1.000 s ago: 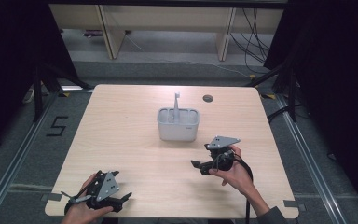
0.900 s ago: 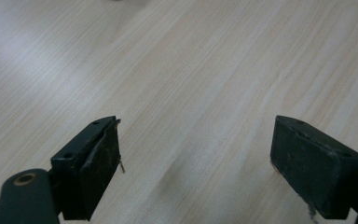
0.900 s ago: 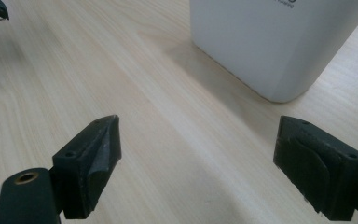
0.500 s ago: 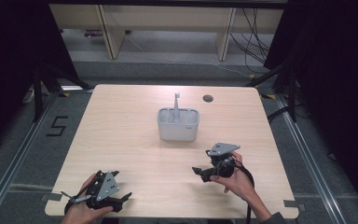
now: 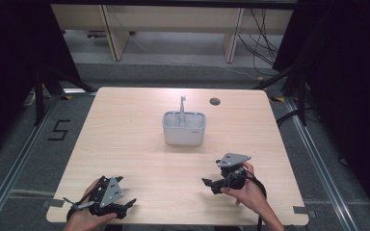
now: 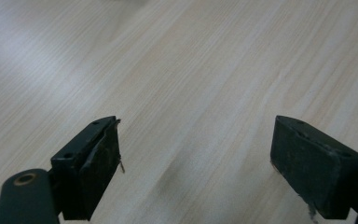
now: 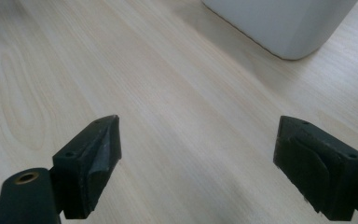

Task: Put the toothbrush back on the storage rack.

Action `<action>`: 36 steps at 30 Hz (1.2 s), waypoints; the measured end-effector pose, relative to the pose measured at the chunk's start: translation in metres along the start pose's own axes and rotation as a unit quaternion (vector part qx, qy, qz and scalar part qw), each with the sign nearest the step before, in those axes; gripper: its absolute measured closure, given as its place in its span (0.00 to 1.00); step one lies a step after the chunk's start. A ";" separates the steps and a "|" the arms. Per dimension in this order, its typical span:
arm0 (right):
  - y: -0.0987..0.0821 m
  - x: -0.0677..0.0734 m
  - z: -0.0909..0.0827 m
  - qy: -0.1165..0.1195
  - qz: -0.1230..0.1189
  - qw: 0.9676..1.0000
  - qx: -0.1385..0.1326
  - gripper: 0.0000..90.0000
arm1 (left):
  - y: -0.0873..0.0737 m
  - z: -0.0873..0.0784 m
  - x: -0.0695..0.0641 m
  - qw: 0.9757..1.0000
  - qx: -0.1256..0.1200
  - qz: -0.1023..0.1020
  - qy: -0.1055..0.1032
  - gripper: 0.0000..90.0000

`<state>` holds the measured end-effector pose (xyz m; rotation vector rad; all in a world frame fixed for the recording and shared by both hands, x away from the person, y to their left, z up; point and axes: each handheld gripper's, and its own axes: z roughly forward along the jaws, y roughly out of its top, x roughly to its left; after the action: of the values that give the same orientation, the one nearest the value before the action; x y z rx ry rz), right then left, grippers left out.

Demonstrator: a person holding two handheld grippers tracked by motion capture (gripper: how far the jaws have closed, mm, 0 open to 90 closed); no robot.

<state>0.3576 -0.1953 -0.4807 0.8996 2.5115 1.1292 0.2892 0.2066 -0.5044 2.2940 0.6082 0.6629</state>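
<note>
Item: white container (image 5: 184, 128), mid-table (image 5: 125, 125), slim grey upright piece (image 5: 182, 107) standing in it. It sits beyond and to the left of the right gripper (image 5: 211, 183), well apart; its lower corner (image 7: 284, 23) shows ahead of that gripper's jaws. Right gripper: jaws spread wide, nothing between them. Left gripper (image 5: 125, 208): near front table edge, jaws likewise wide, bare wood between. Change: right gripper has drawn back toward the person since a second ago; left gripper unmoved.
</note>
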 end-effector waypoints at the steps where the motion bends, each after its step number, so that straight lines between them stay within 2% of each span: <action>1: -0.001 -0.001 0.000 -0.002 -0.002 1.000 -0.003 0.17 | 0.000 0.000 0.000 1.000 0.000 0.000 0.000 0.17; 2: -0.002 -0.002 -0.002 -0.001 -0.007 1.000 -0.003 0.18 | 0.000 0.000 0.000 1.000 0.000 0.000 0.000 0.17; 4: -0.004 0.000 -0.004 -0.008 0.002 1.000 -0.002 0.18 | 0.000 0.000 0.000 1.000 0.000 0.000 0.001 0.17; 5: -0.005 -0.002 -0.004 -0.007 -0.004 1.000 -0.002 0.18 | 0.000 0.000 0.000 1.000 0.000 0.000 0.000 0.17; 7: -0.007 -0.001 -0.005 -0.010 0.002 1.000 -0.001 0.18 | 0.000 0.000 0.000 1.000 0.001 0.001 0.000 0.17; 10: -0.011 -0.001 -0.007 -0.005 -0.004 1.000 0.008 0.18 | 0.000 0.000 0.000 1.000 0.001 0.001 0.000 0.17; 11: -0.012 0.000 -0.008 -0.012 0.003 1.000 0.008 0.18 | 0.000 0.000 0.000 1.000 0.001 0.001 0.000 0.17; 14: -0.015 0.000 -0.010 -0.013 0.002 1.000 0.008 0.18 | 0.000 0.000 0.000 1.000 0.000 0.000 0.001 0.17; 15: -0.016 -0.002 -0.009 -0.010 -0.011 1.000 0.006 0.18 | 0.000 0.000 0.000 1.000 0.000 0.001 0.001 0.17; 17: -0.018 0.000 -0.012 -0.017 0.001 1.000 0.010 0.18 | 0.000 0.000 0.000 1.000 0.001 0.002 0.000 0.17; 21: -0.022 0.000 -0.014 -0.019 0.002 1.000 0.010 0.18 | 0.000 0.000 0.000 1.000 0.001 0.001 0.001 0.17; 22: -0.022 -0.001 -0.014 -0.011 -0.005 1.000 0.012 0.18 | 0.000 0.000 0.000 1.000 0.000 0.001 0.001 0.17; 23: -0.023 0.000 -0.016 -0.016 0.003 1.000 0.018 0.18 | 0.000 0.000 0.000 1.000 0.001 0.001 0.001 0.17; 25: -0.024 -0.001 -0.016 -0.019 -0.004 1.000 0.012 0.18 | 0.000 0.000 0.000 1.000 0.001 0.001 0.001 0.17; 30: -0.028 0.000 -0.017 -0.023 0.006 1.000 0.014 0.18 | 0.000 0.000 0.000 1.000 0.001 0.002 0.001 0.17; 31: -0.029 0.000 -0.018 -0.027 0.001 1.000 0.012 0.18 | 0.000 0.000 0.000 1.000 0.000 0.002 0.001 0.17; 36: -0.030 0.000 -0.018 -0.019 -0.004 1.000 0.016 0.18 | 0.000 0.000 0.000 1.000 0.003 0.004 0.000 0.17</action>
<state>0.3363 -0.2210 -0.4914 0.9105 2.5075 1.0632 0.2891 0.2067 -0.5041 2.3026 0.6011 0.6654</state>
